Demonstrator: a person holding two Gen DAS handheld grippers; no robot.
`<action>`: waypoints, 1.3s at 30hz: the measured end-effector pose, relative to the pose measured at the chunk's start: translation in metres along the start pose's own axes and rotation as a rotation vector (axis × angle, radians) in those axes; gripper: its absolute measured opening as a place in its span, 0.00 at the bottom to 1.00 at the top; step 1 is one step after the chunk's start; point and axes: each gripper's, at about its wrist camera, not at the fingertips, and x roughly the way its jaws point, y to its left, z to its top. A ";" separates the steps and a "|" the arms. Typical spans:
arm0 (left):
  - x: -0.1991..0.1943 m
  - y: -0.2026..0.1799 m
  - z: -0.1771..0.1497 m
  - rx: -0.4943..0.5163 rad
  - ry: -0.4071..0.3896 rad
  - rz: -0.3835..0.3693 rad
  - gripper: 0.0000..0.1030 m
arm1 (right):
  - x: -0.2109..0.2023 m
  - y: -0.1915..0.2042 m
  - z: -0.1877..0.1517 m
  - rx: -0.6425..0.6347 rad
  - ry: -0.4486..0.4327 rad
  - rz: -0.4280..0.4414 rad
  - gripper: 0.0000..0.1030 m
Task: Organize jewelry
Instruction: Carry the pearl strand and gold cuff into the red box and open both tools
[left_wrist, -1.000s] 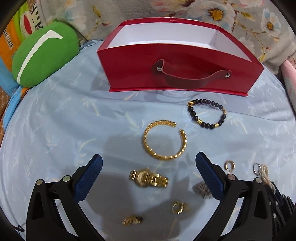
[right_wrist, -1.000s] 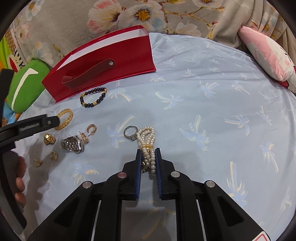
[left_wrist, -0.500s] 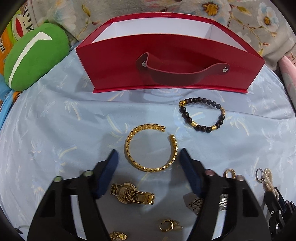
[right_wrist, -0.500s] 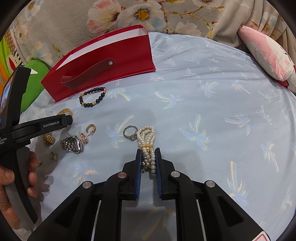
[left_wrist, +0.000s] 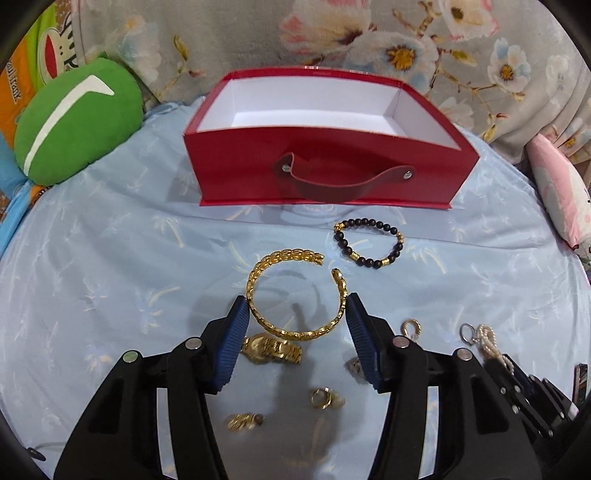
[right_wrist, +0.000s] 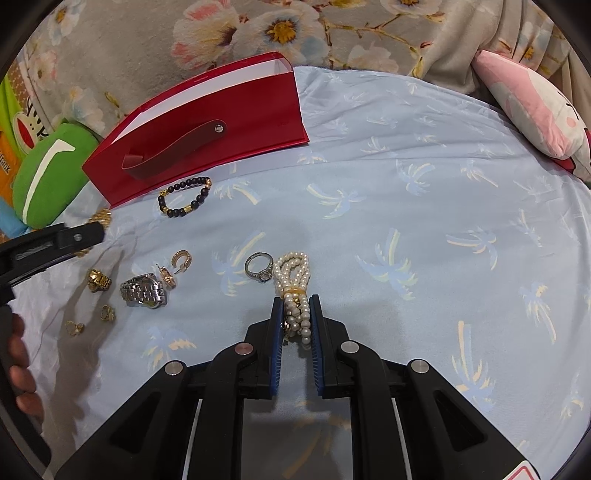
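My left gripper (left_wrist: 295, 304) is shut on the gold open bangle (left_wrist: 286, 255), one blue pad on each side, and holds it a little above the blue sheet with its shadow beneath. Beyond it stands the red box (left_wrist: 229, 166), open and white inside, with a strap handle. A black bead bracelet (left_wrist: 364, 221) lies in front of the box. My right gripper (right_wrist: 297, 306) is shut on the pearl bracelet (right_wrist: 291, 269), which rests on the sheet. A silver ring (right_wrist: 258, 267) lies just left of the pearls.
A gold watch (left_wrist: 271, 349), a silver watch (right_wrist: 144, 291), hoop earrings (right_wrist: 181, 260) and small gold rings (left_wrist: 325, 398) lie scattered on the sheet. A green cushion (left_wrist: 74, 122) sits at the far left, a pink pillow (right_wrist: 535, 107) at the right, floral fabric behind.
My left gripper went forward past the gold watch, closed from wide open onto the gold bangle and lifted it slightly. The right gripper and the pearls stayed still.
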 end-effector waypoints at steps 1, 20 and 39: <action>-0.008 0.003 -0.001 0.001 -0.008 -0.003 0.51 | -0.003 0.002 0.000 -0.011 -0.007 -0.004 0.12; -0.104 0.039 0.038 -0.021 -0.191 -0.036 0.51 | -0.101 0.046 0.073 -0.087 -0.219 0.148 0.11; 0.011 0.038 0.192 -0.002 -0.202 0.067 0.51 | 0.015 0.085 0.256 -0.161 -0.226 0.182 0.11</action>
